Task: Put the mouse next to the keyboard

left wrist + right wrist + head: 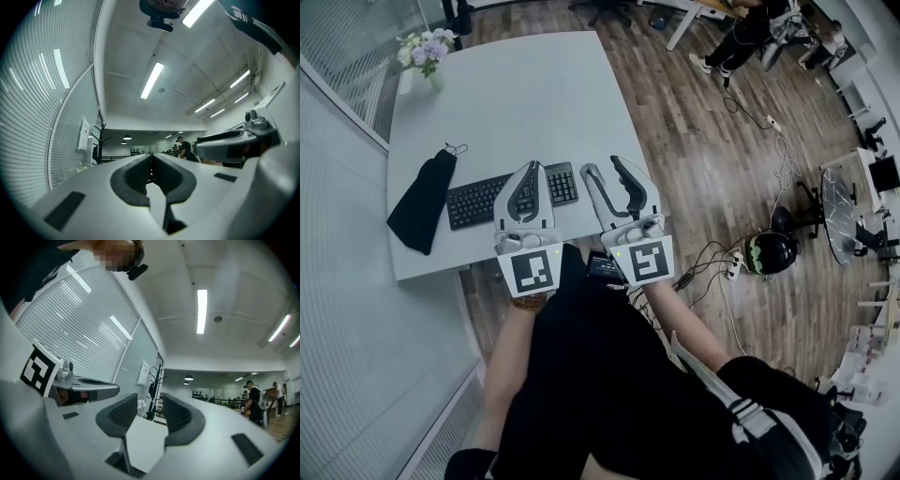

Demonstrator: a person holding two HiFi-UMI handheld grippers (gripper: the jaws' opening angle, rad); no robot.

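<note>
Head view: keyboard (478, 202) centre left; mouse not clearly visible.
Left gripper (531, 167): clenched, empty.
Right gripper (602, 169): parted, empty.
Handling: mouse probably light, slick; pinch its flanks.

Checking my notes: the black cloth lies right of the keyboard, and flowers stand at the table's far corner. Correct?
No: the head view shows the black cloth lying left of the keyboard, not right. The flowers do stand at the far corner of the table.
</note>
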